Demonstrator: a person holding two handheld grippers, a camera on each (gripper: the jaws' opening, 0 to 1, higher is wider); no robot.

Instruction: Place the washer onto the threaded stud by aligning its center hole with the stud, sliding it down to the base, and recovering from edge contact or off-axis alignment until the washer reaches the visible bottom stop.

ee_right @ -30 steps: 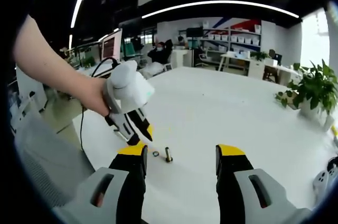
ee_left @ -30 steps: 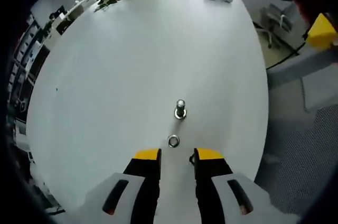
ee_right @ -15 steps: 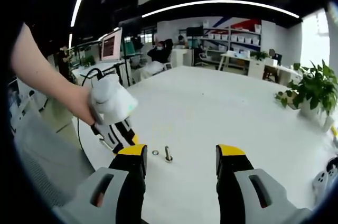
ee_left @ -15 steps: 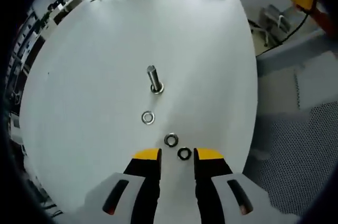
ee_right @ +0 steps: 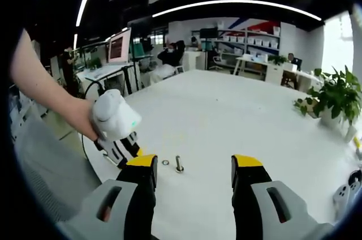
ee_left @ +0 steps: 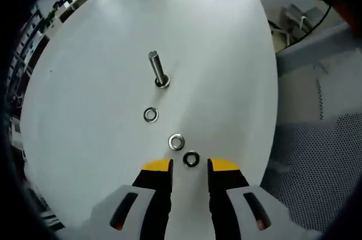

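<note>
Left gripper [ee_left: 189, 166] hovers over the white round table [ee_left: 102, 53], jaws narrowly apart, holding nothing. Three small silver metal washers lie flat: one [ee_left: 191, 158] just ahead of the tips, one [ee_left: 176, 141] farther, one [ee_left: 150, 115] nearer the upright threaded steel stud [ee_left: 157, 71]. Right gripper [ee_right: 194, 166] hangs wide open and empty, stud beyond.

Left gripper [ee_left: 189, 165] with black jaws, yellow tips and grey housings bearing orange slots, right gripper [ee_right: 194, 164] built alike, white rounded body on the left gripper, bare forearm [ee_right: 42, 84].
</note>
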